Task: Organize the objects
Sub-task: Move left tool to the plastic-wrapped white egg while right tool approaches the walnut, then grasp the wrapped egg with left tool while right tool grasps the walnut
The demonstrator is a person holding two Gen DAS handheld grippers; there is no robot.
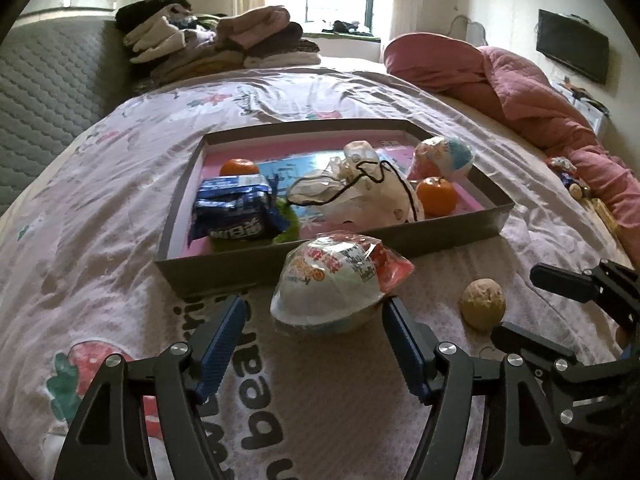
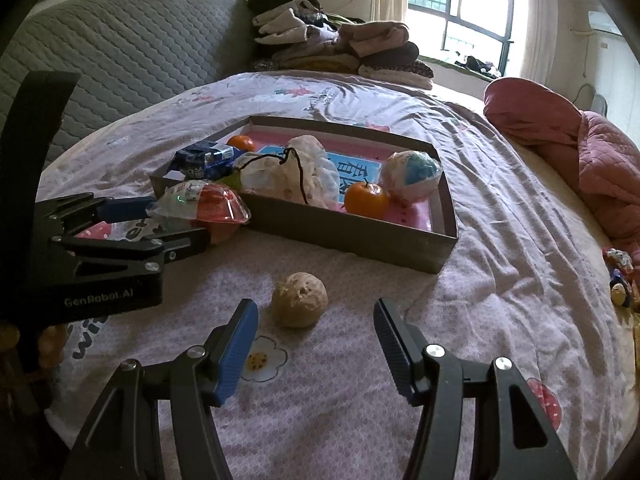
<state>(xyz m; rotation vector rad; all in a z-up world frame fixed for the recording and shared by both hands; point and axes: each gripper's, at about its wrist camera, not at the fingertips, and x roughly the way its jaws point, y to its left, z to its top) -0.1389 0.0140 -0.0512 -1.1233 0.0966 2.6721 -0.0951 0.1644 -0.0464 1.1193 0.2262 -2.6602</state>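
My left gripper (image 1: 314, 312) is spread wide around the wrapped egg toy (image 1: 332, 284), which lies on the bedspread (image 1: 100, 240) against the near wall of the shallow box (image 1: 472, 226) at 12 o'clock. My right gripper (image 2: 316, 320) is released too, jaws apart, with the walnut (image 2: 299, 299) lying loose just ahead at 12 o'clock, not touched by either finger

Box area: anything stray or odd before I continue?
Two items lie outside the box on the bedspread: a wrapped egg-shaped snack against its near wall, between the open left gripper, and a walnut ahead of the open right gripper.
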